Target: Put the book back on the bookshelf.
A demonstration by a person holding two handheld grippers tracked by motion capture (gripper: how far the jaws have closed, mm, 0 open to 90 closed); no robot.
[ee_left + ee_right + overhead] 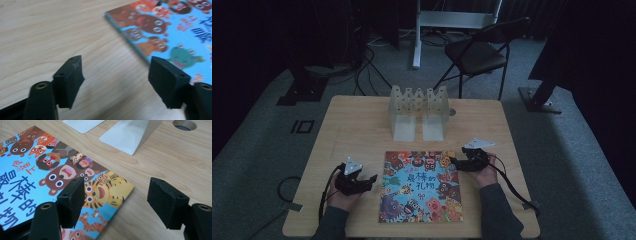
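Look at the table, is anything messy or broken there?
Nothing stands out. The picture book lies flat and square on the wooden table, its corners whole. The bookends stand upright behind it. Both tongs, left and right, are open beside the book.

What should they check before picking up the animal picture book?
1. Picture book flat on the wooden table: ok.
2. Left gripper open, nothing between its jaws: ok.
3. Right gripper open, straddling the book's corner: ok.
4. Left gripper at the book's edge: not ok, it is beside it, apart.
5. Bookends upright behind the book: ok.
6. Gap under the book for a jaw: cannot tell.
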